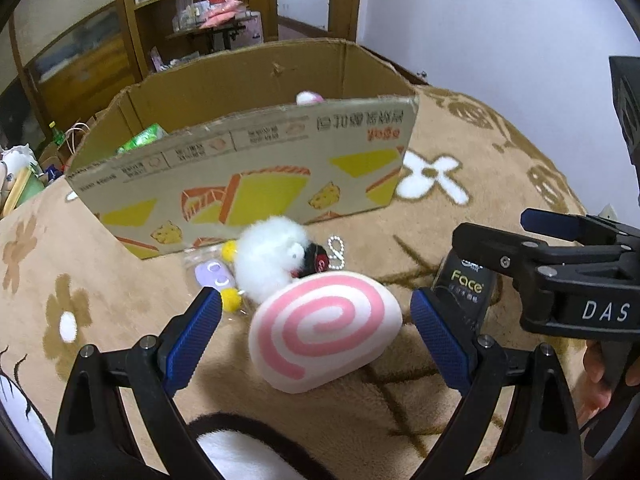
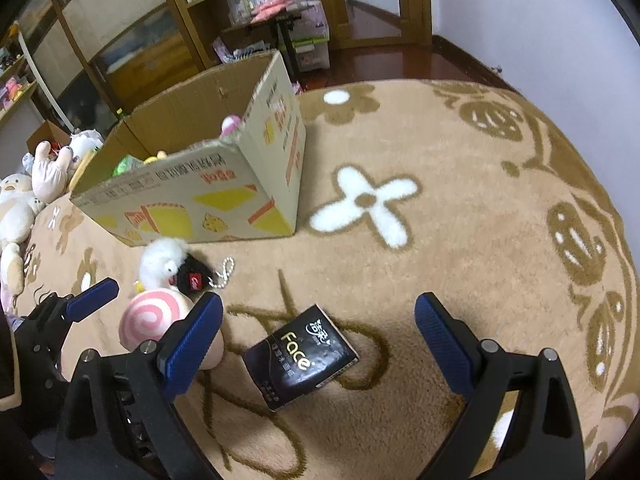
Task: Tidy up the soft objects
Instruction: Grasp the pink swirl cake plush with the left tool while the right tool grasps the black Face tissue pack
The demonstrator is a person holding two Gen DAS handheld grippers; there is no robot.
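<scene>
While the left gripper (image 1: 316, 316) gapes wide around the pink swirl cushion (image 1: 324, 330) on the blanket (image 1: 460, 152), only the right wrist view shows the whole black tissue pack (image 2: 302, 354) between the spread, empty right gripper (image 2: 319, 320), plus plush toys (image 2: 24, 208) beside the cardboard box (image 2: 208, 204).

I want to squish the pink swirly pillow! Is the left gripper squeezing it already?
No, the left gripper is open, its blue pads standing apart on either side of the pink swirl plush without touching it.

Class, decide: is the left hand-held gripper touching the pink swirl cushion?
Apart. In the left wrist view, the left hand-held gripper stands open around the pink swirl cushion, with blanket visible between each finger and it.
</scene>
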